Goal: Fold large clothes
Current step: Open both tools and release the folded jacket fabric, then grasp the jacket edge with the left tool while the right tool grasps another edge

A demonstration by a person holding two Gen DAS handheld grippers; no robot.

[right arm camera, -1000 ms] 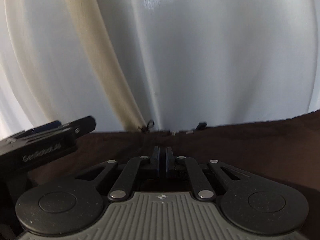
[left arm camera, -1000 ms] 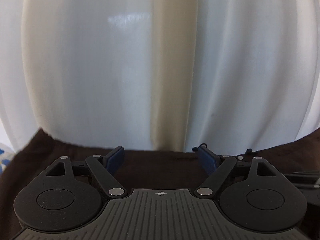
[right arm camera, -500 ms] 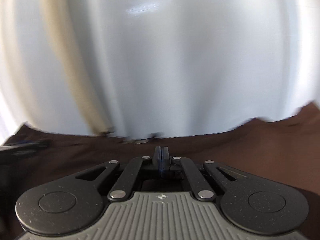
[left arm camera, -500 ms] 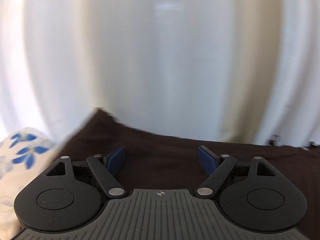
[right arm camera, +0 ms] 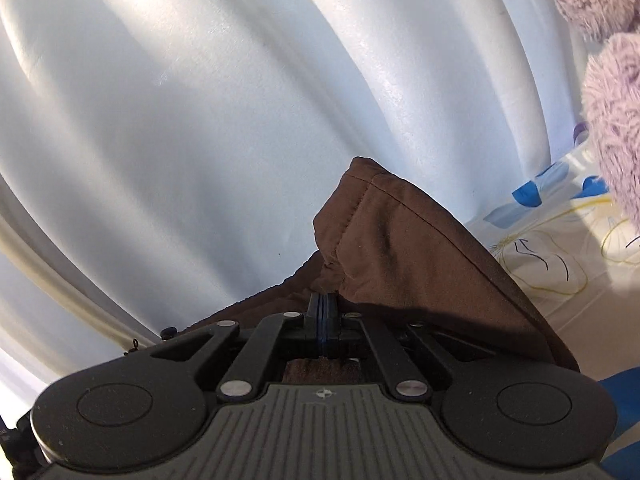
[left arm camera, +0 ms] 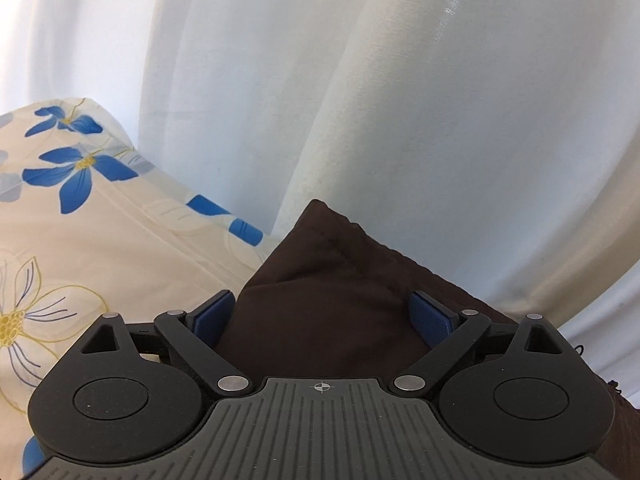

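Note:
A dark brown garment [left arm camera: 320, 272] lies on a floral bed sheet [left arm camera: 100, 240], one corner pointing up toward the curtain. My left gripper [left arm camera: 322, 314] has its jaws wide and still opening. That corner lies between the blue pads [left arm camera: 212, 316], which do not press on it. In the right wrist view the brown garment [right arm camera: 400, 248] bunches up at the tips of my right gripper [right arm camera: 323, 304]. A hemmed fold stands above the shut pads and drapes over the right finger.
A white curtain [left arm camera: 400, 100] hangs close behind the bed edge in both views. A fluffy lilac thing [right arm camera: 612, 80] stands at the far right over the floral sheet [right arm camera: 560, 248]. The garment's dark drawstring end [right arm camera: 168, 332] shows at the left.
Both views have rolled and shifted sideways. The left gripper now has the garment's corner between wider jaws, with the floral sheet in view. A garment fold now stands up at the right gripper's shut tips.

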